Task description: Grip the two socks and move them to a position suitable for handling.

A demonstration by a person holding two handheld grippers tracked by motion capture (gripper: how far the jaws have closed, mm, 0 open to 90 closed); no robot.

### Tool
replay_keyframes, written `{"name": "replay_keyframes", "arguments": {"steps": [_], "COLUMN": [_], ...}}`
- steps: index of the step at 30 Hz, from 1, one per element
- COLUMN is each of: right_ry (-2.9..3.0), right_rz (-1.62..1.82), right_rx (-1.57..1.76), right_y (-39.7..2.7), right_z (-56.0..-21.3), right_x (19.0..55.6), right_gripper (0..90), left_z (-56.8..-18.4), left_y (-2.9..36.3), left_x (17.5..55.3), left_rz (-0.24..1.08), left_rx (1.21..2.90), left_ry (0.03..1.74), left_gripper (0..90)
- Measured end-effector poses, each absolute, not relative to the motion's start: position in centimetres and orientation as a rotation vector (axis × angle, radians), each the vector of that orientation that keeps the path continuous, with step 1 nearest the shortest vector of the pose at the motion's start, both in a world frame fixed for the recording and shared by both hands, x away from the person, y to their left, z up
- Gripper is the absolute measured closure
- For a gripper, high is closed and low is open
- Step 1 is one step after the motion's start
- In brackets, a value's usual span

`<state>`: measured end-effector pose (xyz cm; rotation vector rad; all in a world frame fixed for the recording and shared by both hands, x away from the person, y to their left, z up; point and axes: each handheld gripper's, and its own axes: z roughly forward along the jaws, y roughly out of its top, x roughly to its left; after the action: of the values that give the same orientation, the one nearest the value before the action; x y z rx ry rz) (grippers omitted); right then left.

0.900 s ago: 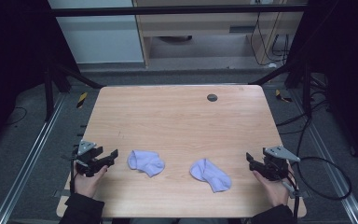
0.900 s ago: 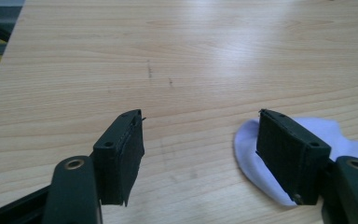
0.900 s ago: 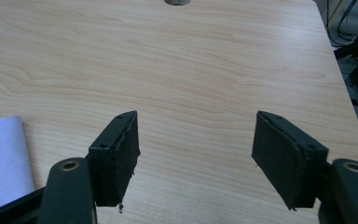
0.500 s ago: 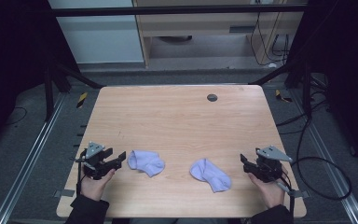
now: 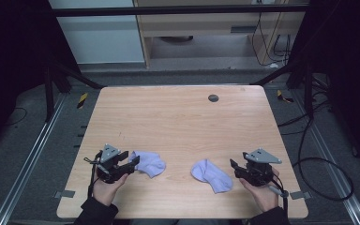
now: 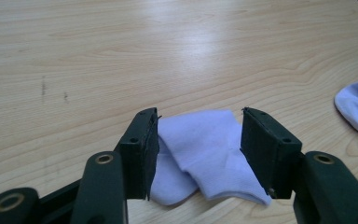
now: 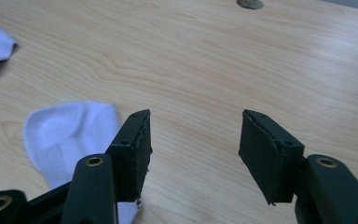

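Your left claw (image 5: pixel 130 165) gapes open — left sock (image 5: pixel 148 162) lies between jaws, unpinched, on counter (image 5: pixel 178 126). Your right claw (image 5: pixel 236 169) open too — right sock (image 5: pixel 212 175) just beside it.

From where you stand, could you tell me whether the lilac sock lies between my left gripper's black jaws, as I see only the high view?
Observer: Yes, the left gripper view shows the left lilac sock lying between the left gripper's open jaws, pads not pressing it.
Operator: Thank you; does the right gripper straddle its sock too?
Observer: No; in the right gripper view, bare wooden table lies between the right gripper's open jaws.
Operator: Where is that sock, then?
Observer: The right lilac sock lies outside the jaw at that view's left, partly hidden behind it.
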<state>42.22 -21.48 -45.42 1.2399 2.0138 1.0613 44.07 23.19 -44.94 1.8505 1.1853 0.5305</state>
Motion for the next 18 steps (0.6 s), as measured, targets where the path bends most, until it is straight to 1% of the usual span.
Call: {"name": "replay_keyframes", "arguments": {"steps": [13, 18], "right_ry": [2.108, 2.127], "right_rz": [1.084, 1.095], "right_rx": [1.222, 1.21], "right_y": [-20.4, -20.3], "right_z": [-45.9, -46.0], "right_x": [41.0, 40.1], "right_gripper": [50.5, 51.5], "left_z": [-45.0, -45.0], "left_y": [19.5, 17.8], "left_x": [44.0, 43.9], "left_rz": [0.49, 0.48], "left_rx": [1.908, 1.93], "left_ry": [1.115, 1.082], "left_gripper": [50.1, 50.5]}}
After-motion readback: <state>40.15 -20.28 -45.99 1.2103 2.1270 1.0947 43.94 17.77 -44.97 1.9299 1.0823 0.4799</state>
